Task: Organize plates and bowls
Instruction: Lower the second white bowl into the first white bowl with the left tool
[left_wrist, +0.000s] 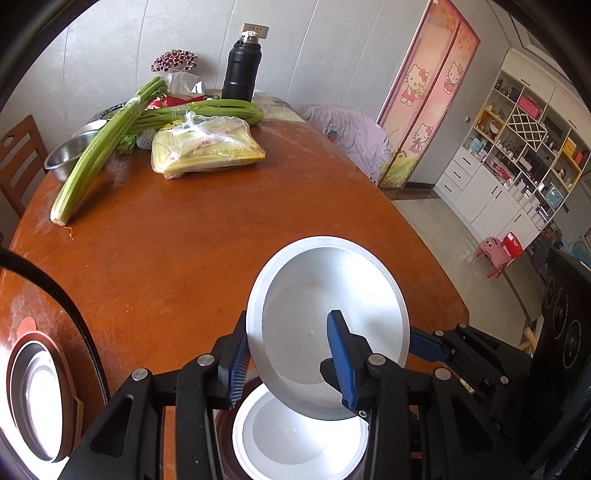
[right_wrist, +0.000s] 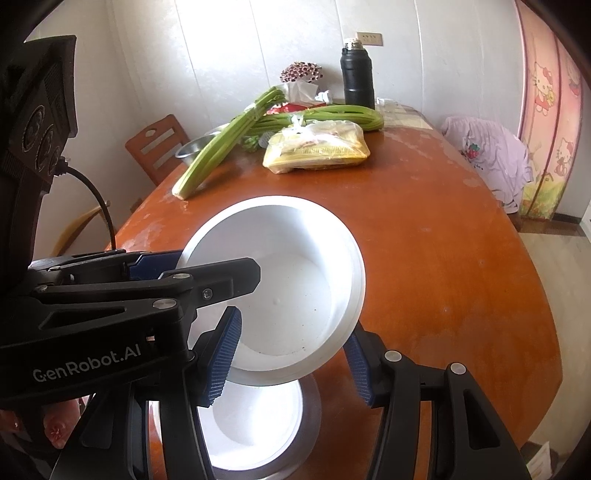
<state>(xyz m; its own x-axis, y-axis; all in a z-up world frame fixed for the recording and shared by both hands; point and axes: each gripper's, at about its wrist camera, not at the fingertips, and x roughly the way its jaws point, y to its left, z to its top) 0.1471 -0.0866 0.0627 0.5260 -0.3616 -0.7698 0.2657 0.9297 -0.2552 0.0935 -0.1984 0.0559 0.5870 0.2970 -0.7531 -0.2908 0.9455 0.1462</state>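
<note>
- Left wrist view, far left: a steel dish sits in a dark red ring at the edge of the table; nothing lies in it that I can see.
- Further back on that side, a steel bowl stands under the celery; its contents are hidden.
- Centre: the left gripper pinches the rim of a tilted white bowl, one blue finger outside the wall and one inside. The bowl is empty and hangs just above a second white bowl, which is also empty and rests on the table.
- Right: the right gripper brackets the held bowl's lower edge with its jaws spread. Whether its pads touch the rim I cannot tell.
- Step in hand, as I judge it: nesting the held bowl into the lower one.
- The next move likely calls for levelling the bowl, centring it over the lower rim, lowering it gently, then releasing.
</note>
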